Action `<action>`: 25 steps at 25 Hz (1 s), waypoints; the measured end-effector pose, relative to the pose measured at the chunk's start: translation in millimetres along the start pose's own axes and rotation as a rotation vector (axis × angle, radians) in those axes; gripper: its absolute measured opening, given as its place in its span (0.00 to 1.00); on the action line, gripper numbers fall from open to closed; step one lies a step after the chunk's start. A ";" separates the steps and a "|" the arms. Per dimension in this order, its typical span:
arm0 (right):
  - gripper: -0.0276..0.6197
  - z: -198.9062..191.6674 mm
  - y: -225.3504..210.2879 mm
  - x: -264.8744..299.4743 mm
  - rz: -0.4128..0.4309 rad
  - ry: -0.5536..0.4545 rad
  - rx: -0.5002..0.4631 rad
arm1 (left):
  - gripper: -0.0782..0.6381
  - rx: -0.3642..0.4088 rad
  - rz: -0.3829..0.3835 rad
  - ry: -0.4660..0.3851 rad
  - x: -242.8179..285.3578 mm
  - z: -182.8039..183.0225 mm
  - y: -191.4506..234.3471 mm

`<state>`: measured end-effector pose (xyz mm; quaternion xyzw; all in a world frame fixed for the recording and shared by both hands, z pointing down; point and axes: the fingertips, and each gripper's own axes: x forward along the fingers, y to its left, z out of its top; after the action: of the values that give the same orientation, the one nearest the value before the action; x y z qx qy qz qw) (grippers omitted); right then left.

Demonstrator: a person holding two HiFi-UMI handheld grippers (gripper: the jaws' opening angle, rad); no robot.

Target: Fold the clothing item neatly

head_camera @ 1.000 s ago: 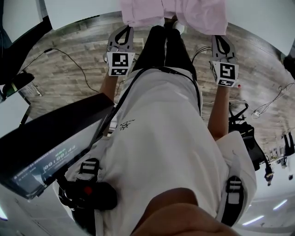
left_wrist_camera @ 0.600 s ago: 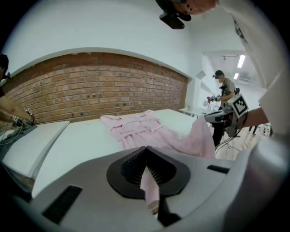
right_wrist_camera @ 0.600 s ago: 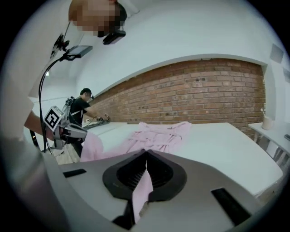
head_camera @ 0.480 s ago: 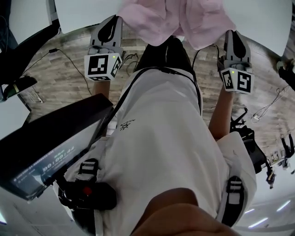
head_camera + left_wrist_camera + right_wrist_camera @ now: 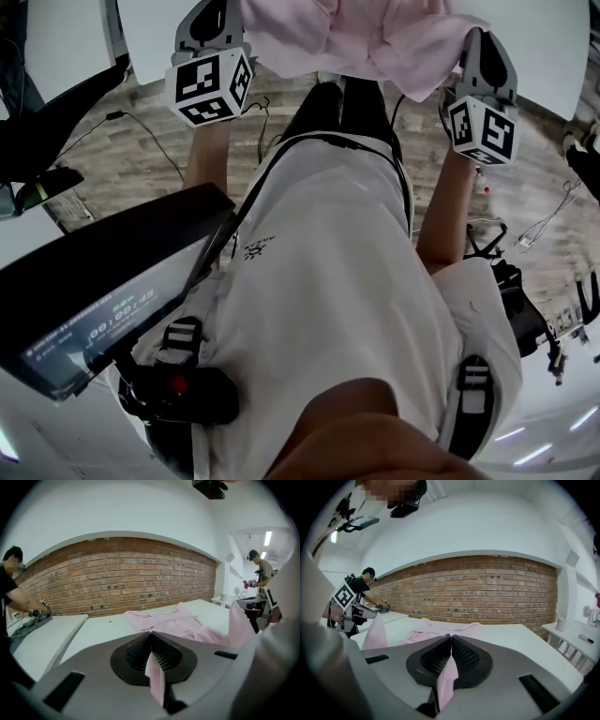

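Observation:
A pale pink garment [image 5: 356, 37] lies on the white table [image 5: 150, 28] at the top of the head view, its near edge lifted at both ends. My left gripper [image 5: 214, 11] is shut on the garment's left near corner; a strip of pink fabric [image 5: 155, 677] hangs from the closed left gripper [image 5: 151, 637]. My right gripper [image 5: 476, 39] is shut on the right near corner, and pink fabric [image 5: 446, 679] trails from the closed right gripper [image 5: 451, 639]. The rest of the garment [image 5: 440, 630] lies rumpled on the tabletop ahead.
A brick wall [image 5: 122, 578] runs behind the table. A second white table [image 5: 42, 634] stands to the left with a person [image 5: 9, 588] at it. Another person [image 5: 258, 571] stands far right. Cables [image 5: 141, 127] lie on the wooden floor. A black screen [image 5: 103, 291] hangs at my left side.
Both grippers have moved up the head view, out over the table edge, carrying the garment's near corners. The pink cloth has bunched up further between them.

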<state>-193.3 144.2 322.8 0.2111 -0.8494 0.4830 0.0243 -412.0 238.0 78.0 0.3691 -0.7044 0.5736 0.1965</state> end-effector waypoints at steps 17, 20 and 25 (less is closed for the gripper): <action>0.16 -82.8 -9.6 65.5 0.065 0.372 -0.280 | 0.27 0.135 0.193 0.291 46.6 -99.4 90.4; 0.31 -95.8 3.9 46.6 0.137 0.399 -0.283 | 0.34 0.242 0.146 0.246 24.6 -92.0 65.2; 0.34 -116.2 11.0 5.0 0.200 0.431 -0.260 | 0.34 0.324 -0.164 0.224 -2.2 -81.5 -30.8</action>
<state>-221.0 243.9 376.9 0.0135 -0.8961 0.4039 0.1835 -399.6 314.2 118.6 0.3859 -0.5444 0.6988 0.2577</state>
